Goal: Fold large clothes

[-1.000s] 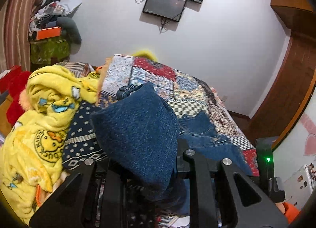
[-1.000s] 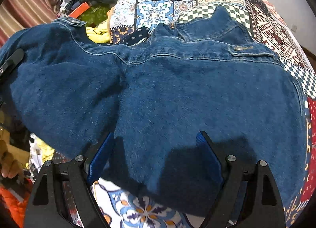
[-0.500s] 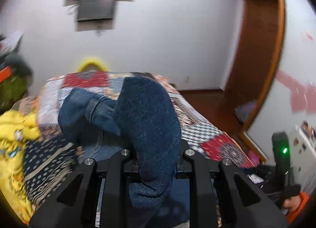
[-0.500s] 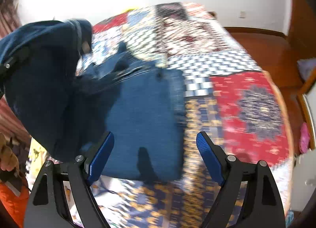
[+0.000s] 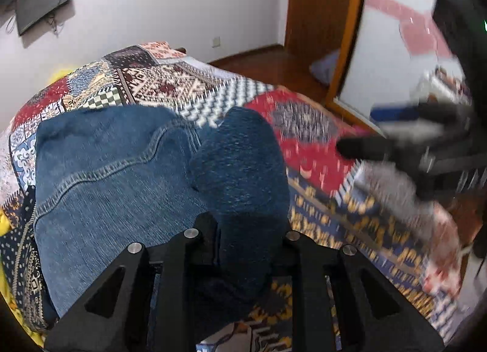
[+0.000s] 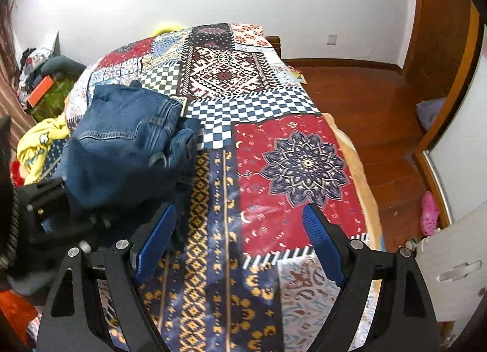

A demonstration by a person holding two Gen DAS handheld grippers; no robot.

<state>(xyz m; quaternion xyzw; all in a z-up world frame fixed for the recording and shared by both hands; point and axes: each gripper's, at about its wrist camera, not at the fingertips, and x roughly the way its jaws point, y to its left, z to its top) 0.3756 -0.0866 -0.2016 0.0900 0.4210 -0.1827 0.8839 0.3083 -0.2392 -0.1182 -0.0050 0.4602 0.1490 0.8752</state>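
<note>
Clamping a thick fold of the denim jacket [image 5: 243,175], the left hand-held gripper [image 5: 243,239] holds it just over the patchwork bedspread [image 5: 170,84]. Beside that fold, the jacket's remaining bulk lies heaped on the bed's left half, stitched seams facing up. Over bare quilt, the right hand-held gripper [image 6: 240,239] hangs with its blue pads [image 6: 322,248] spread wide and nothing between them. Yellow bedding [image 6: 39,145] is bunched just beyond the jacket; wooden floor [image 6: 365,102] runs along the bed's right side.
</note>
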